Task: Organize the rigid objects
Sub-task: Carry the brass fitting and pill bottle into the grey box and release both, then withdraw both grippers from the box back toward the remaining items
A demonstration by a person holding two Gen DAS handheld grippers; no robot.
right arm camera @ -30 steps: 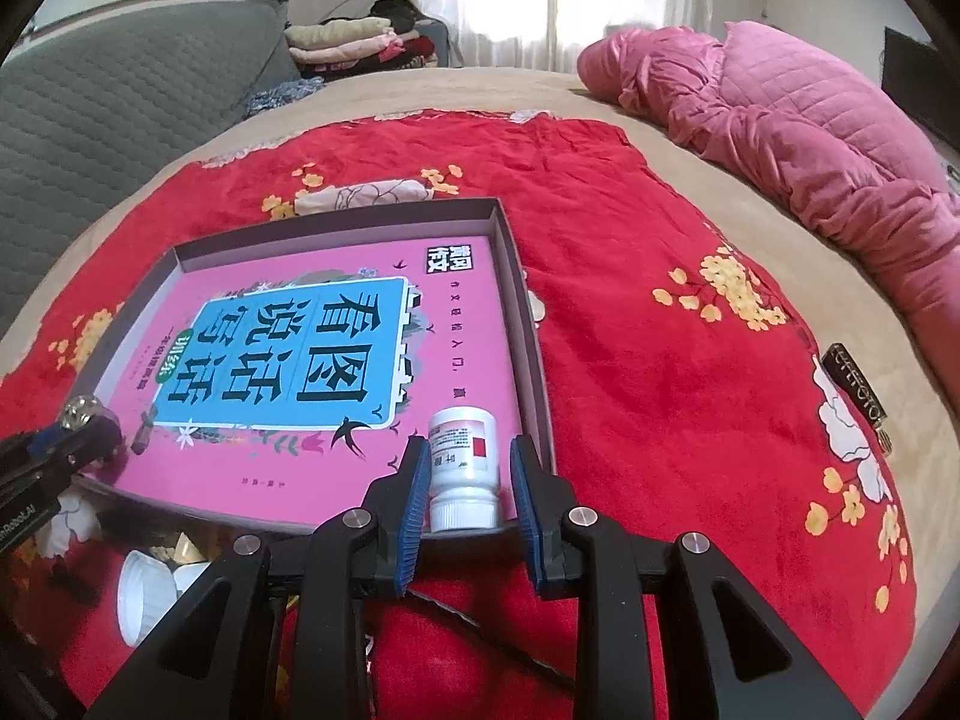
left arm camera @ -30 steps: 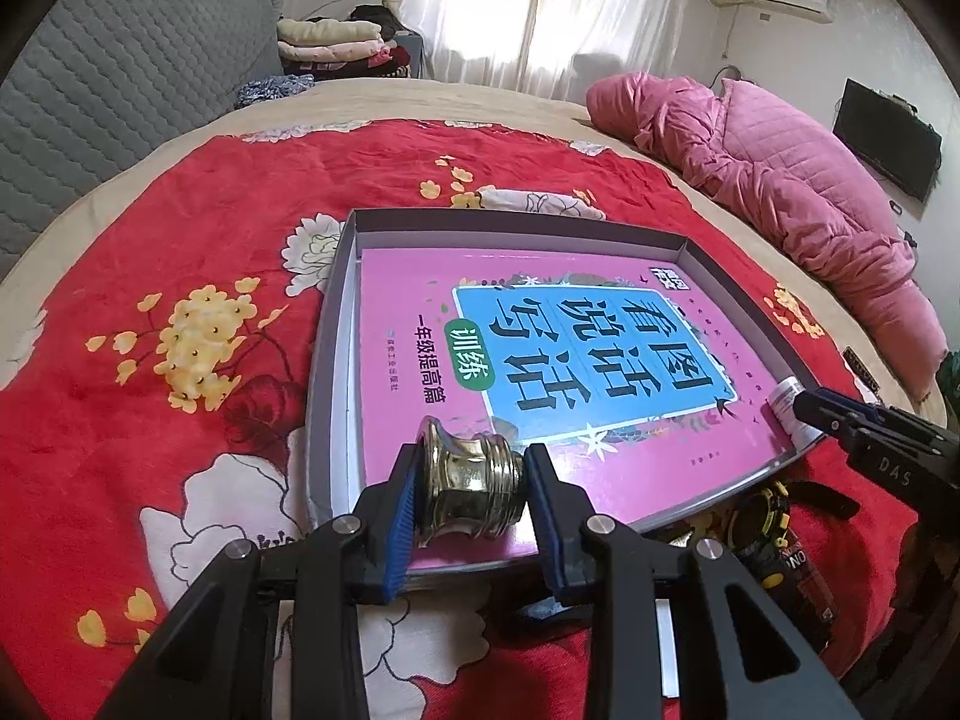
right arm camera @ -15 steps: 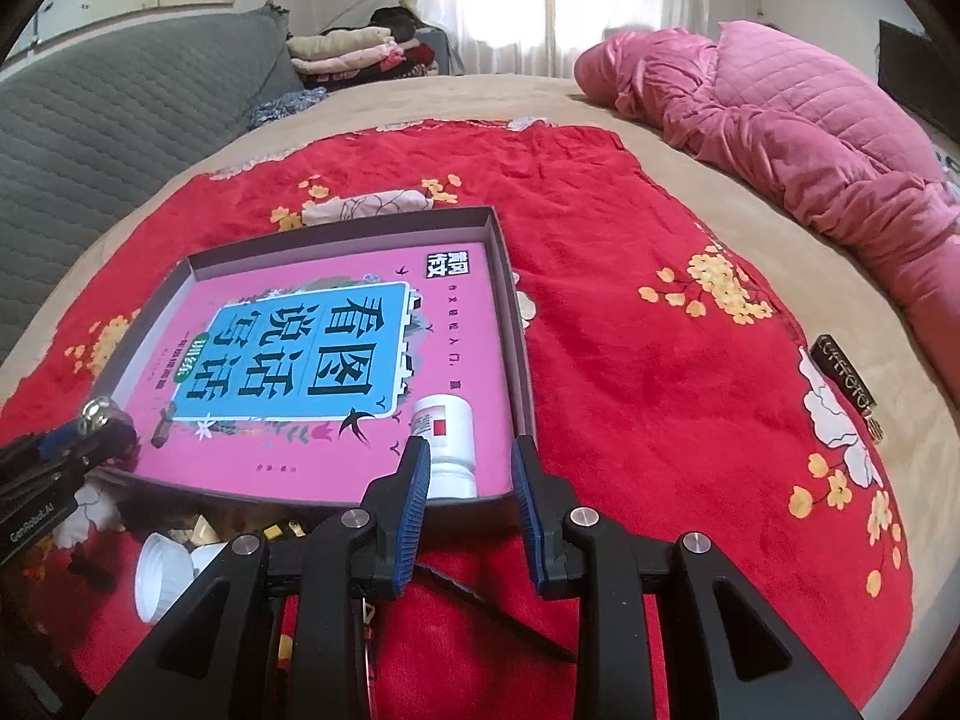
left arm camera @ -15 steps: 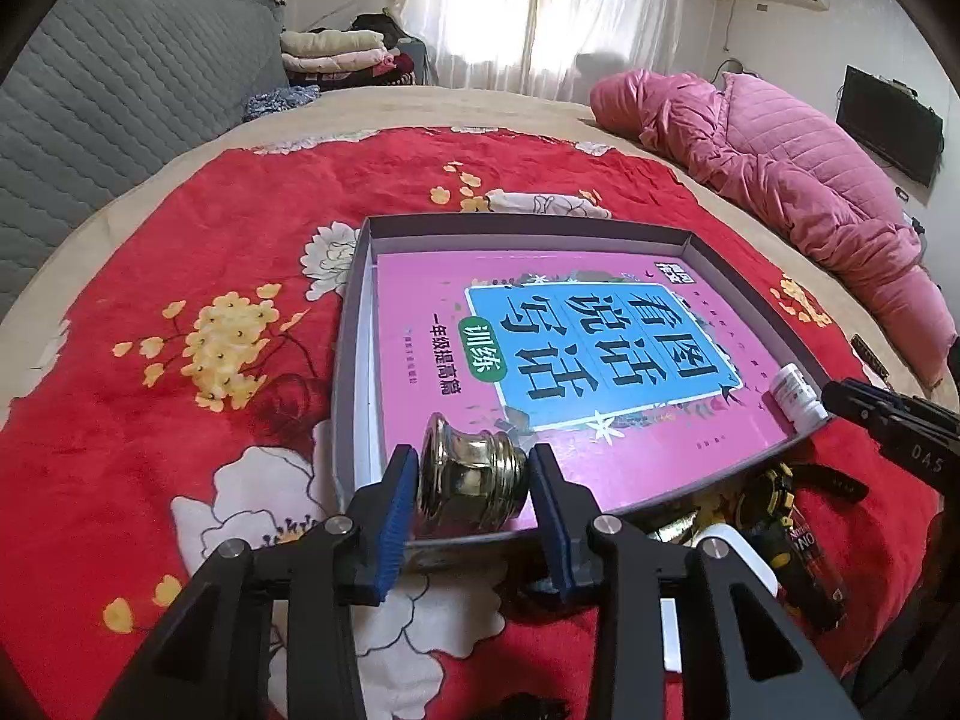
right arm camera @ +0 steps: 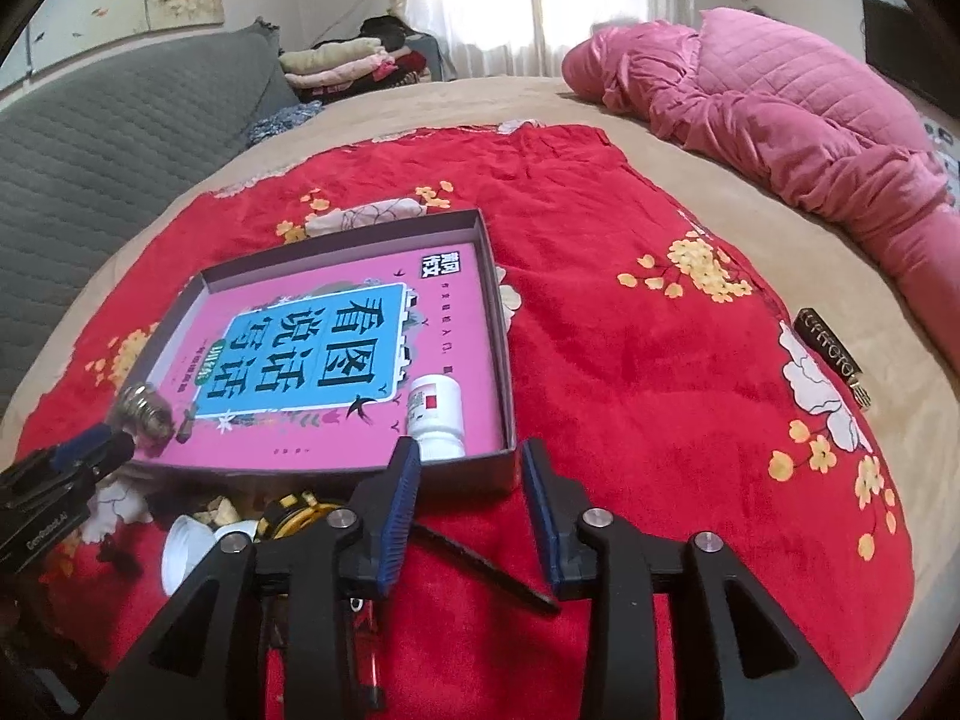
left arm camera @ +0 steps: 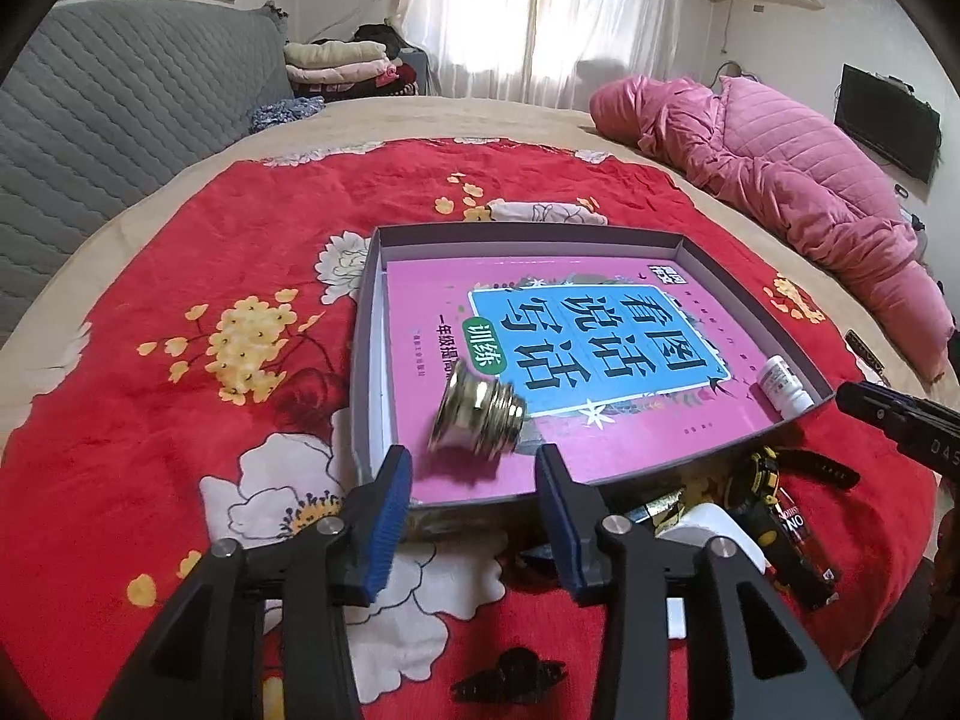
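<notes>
Brass showed in the lower middle of the left wrist view: the brass fitting lay on its side, blurred, on the pink book inside the grey box, beyond the tips of the left tool, whose jaws had just been opening and stood well apart with nothing between them. In the right wrist view the white pill bottle lay in the box's near right corner, just ahead of the right tool; its jaws had also just been opening and gripped nothing. The step in hand looked like the release of both items into the box, and to finish it well each tool would best draw straight back and up without brushing the box's near wall or nudging the fitting, which seemed liable to roll on the smooth cover. The next pick would likely come from the clutter on the red floral blanket along the lower edge: a white cup, a yellow-and-black tape measure. Against the earlier frames, the fitting was no longer clamped between the left pads, the bottle no longer stood upright between the right ones but rested on its side, and both tools sat further back from the box
</notes>
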